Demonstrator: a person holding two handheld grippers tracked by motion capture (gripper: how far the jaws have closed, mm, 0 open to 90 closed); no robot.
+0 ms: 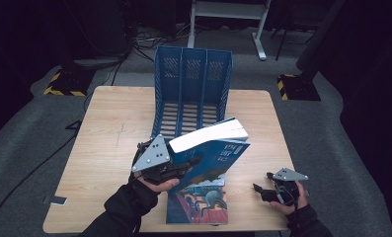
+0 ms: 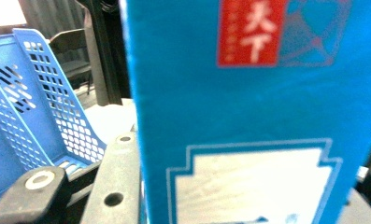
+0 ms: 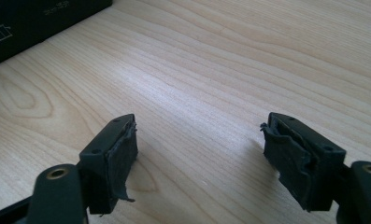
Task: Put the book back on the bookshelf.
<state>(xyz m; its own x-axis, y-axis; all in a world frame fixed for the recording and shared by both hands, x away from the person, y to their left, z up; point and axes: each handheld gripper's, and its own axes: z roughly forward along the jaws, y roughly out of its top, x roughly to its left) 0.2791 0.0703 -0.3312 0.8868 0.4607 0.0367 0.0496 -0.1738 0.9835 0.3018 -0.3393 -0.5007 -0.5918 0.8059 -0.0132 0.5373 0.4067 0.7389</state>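
A thick blue book (image 1: 218, 148) hangs tilted above the table, its white page edge turned up, just in front of the blue file rack (image 1: 193, 89). My left gripper (image 1: 186, 165) is shut on its lower left part. In the left gripper view the book's blue cover (image 2: 248, 116) stands between the jaws, and the rack (image 2: 33, 107) rises at the left. A second book (image 1: 198, 205) with a red and blue cover lies flat near the front edge, partly under the held one. My right gripper (image 1: 260, 190) rests low at the front right, open (image 3: 199, 154), with bare wood between its pads.
The wooden table (image 1: 109, 128) has free room on its left half and at the right of the rack. A dark book edge (image 3: 29, 23) shows at the top left of the right gripper view. Cables and a white stand's feet (image 1: 260, 52) lie on the floor behind.
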